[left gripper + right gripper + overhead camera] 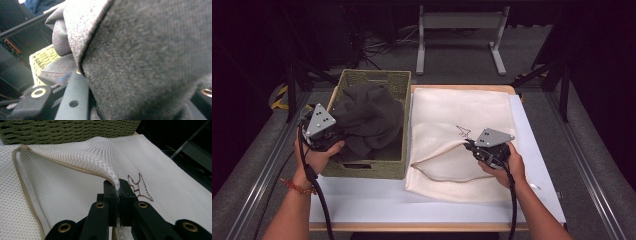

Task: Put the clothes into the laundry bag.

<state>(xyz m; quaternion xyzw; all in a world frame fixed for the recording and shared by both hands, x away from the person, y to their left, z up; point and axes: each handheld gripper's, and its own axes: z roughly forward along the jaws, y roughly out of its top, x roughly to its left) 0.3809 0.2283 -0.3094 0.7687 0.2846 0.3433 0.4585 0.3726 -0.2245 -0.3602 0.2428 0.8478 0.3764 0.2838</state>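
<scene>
A dark grey garment point(369, 117) is heaped in an olive woven basket point(372, 170) on the left of the table. My left gripper point(339, 137) reaches in at the basket's left rim. In the left gripper view its jaws point(140, 100) are closed on a thick bunch of the grey garment point(150, 50), with the basket wall point(41, 58) behind. A white mesh laundry bag point(462, 107) lies flat to the right of the basket. My right gripper point(469, 146) is shut on the upper edge of the bag's opening point(117, 192) and holds that layer point(62, 187) raised.
The bag carries a small brown embroidered figure point(140, 187). Bare white tabletop point(362, 200) lies in front of the basket and the bag. A grey metal stand point(459, 22) and cables are on the floor beyond the table. Metal rails run along both sides.
</scene>
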